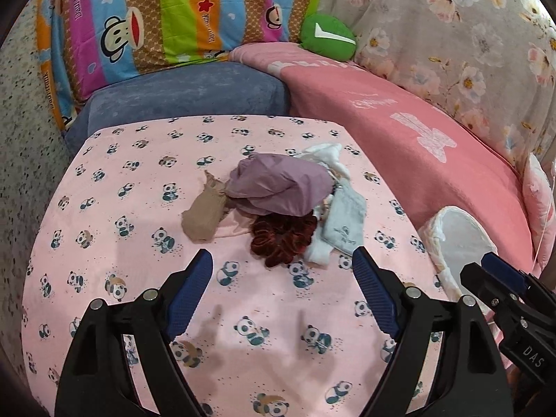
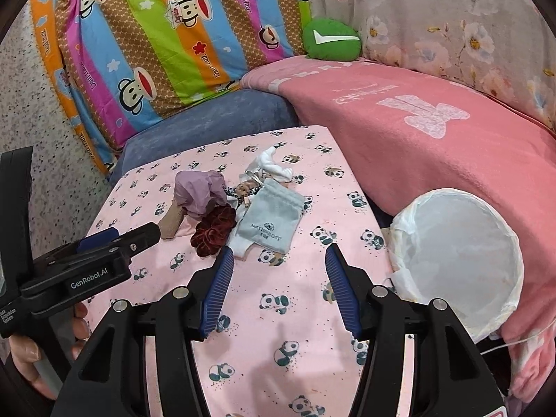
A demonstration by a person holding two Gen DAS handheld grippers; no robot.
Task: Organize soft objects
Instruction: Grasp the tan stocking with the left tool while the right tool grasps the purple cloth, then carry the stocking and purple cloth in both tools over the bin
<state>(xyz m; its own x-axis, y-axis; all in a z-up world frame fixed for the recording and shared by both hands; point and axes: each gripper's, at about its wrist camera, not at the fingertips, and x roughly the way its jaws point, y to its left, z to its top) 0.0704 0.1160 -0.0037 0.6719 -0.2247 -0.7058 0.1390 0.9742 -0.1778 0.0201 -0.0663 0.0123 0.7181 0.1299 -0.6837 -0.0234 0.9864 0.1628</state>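
Observation:
A small pile of soft things lies on the pink panda-print cloth [image 1: 132, 208]. It holds a crumpled purple cloth [image 1: 281, 180], a beige stocking [image 1: 203, 217], a dark red velvet scrunchie [image 1: 283, 239], a grey drawstring pouch [image 1: 345, 222] and a white sock [image 1: 326, 154]. My left gripper [image 1: 282, 253] is open just short of the scrunchie, nothing between its fingers. My right gripper [image 2: 279, 249] is open and empty too, a little before the grey pouch [image 2: 271, 222] and right of the scrunchie [image 2: 212, 229]. The left gripper [image 2: 121, 234] shows at the right wrist view's left edge, in a person's hand.
A round white mesh basket [image 2: 399, 229] sits to the right of the panda cloth, against a pink blanket [image 2: 417, 132]. Behind are a blue cushion [image 1: 187, 93], a striped monkey-print pillow [image 1: 156, 17], a green plush [image 1: 326, 36] and a floral cover [image 1: 451, 34].

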